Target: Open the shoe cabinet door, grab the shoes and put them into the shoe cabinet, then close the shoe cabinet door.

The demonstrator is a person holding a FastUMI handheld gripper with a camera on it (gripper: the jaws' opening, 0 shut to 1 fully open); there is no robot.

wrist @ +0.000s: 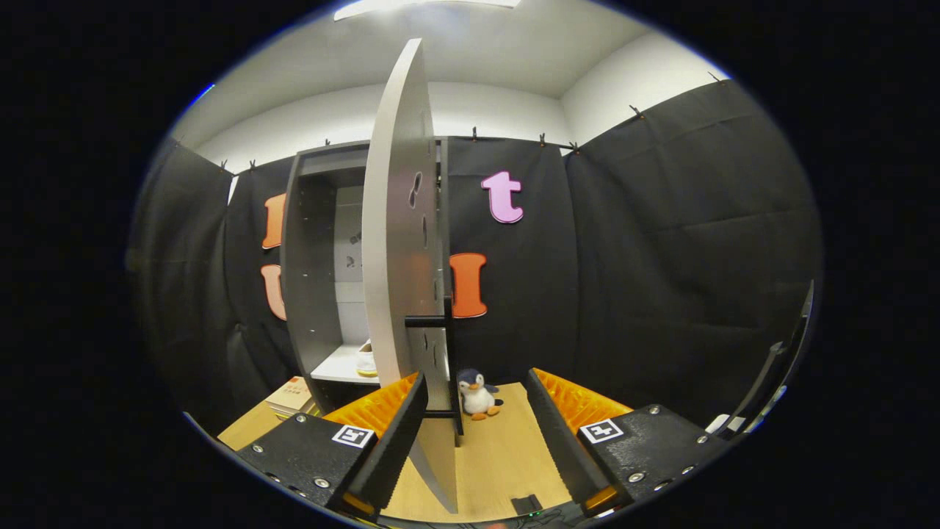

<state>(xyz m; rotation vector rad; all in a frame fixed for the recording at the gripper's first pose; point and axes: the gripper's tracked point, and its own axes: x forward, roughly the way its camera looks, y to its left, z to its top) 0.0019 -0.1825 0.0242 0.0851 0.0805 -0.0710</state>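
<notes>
The gripper (476, 411) is wide open, holding nothing; the cabinet door (400, 257) stands edge-on at 12 o'clock, by its left finger. A shoe (366, 360) rests inside the cabinet (308, 279).

Shoe cabinet (305, 279): grey, upright, standing on the tabletop against the booth wall. Its door (396, 242), pale grey with a dark bar handle (429, 320), is swung open and seen nearly edge-on, its lower edge lying between the spread fingers of the tongs (474, 433). One light-coloured shoe (366, 358) is seen resting on a white inner shelf (336, 367), partly hidden behind the door.
</notes>
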